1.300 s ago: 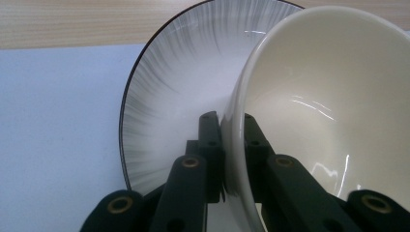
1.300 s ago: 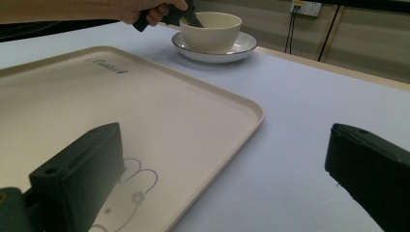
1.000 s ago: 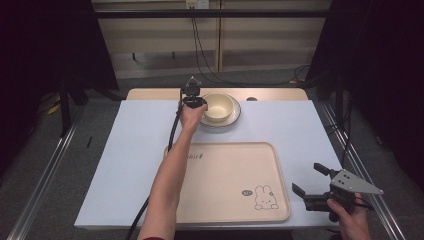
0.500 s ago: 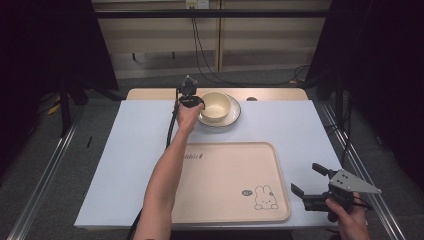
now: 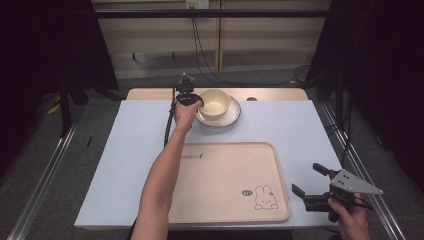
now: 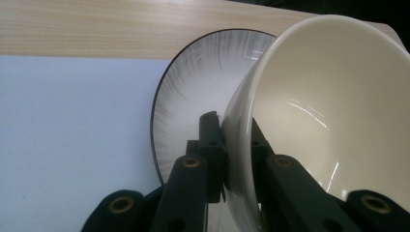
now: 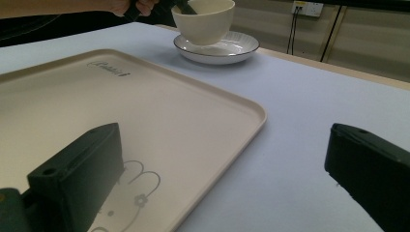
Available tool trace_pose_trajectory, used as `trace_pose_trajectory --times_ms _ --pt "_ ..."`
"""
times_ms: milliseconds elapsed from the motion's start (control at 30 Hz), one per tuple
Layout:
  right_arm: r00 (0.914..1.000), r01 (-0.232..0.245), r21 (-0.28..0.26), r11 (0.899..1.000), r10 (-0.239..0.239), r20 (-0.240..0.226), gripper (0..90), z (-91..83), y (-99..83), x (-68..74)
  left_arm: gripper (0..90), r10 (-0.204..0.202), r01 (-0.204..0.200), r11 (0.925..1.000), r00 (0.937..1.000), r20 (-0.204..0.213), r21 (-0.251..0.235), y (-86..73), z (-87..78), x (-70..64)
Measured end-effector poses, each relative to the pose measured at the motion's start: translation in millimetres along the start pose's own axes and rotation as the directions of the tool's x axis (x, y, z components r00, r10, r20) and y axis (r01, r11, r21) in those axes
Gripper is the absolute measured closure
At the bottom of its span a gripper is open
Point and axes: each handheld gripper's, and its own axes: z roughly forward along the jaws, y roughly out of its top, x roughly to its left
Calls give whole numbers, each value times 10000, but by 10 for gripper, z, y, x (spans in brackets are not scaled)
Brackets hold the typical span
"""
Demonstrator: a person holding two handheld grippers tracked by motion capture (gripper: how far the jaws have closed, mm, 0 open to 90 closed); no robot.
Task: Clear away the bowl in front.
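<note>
Left gripper (image 5: 196, 101) is pinching the bowl (image 5: 215, 102) rim over the plate (image 5: 231, 118); right gripper (image 5: 311, 184) is gaping beside the tray (image 5: 225, 175).

— Where can a tool pass?
— Over the tabletop (image 5: 125, 150) left of the tray (image 5: 230, 180), and the strip between tray and plate (image 5: 220, 119).
— What blocks?
— The bowl (image 5: 215, 102) on that plate at the far edge, and the forearm (image 5: 165, 170) lying across the tray's left side.
</note>
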Motion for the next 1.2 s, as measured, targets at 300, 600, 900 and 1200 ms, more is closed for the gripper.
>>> trace_pose_trajectory --times_ms 300,600,900,1200 --pt "9999 64 -89 9999 -63 80 0 1 4 -4 837 -13 17 9998 9999 155 -216 14 -169 67" --pt "9999 123 -136 9998 -121 105 0 1 6 -6 837 113 -97 9988 9994 337 -471 -13 -358 109" --pt "9999 99 -199 9998 -97 130 0 -3 8 -9 837 342 -301 9977 9972 664 -610 -43 -518 94" --pt "9998 200 -255 9995 -198 87 0 -8 10 -11 837 788 -732 9951 9932 859 -669 -75 -646 30"
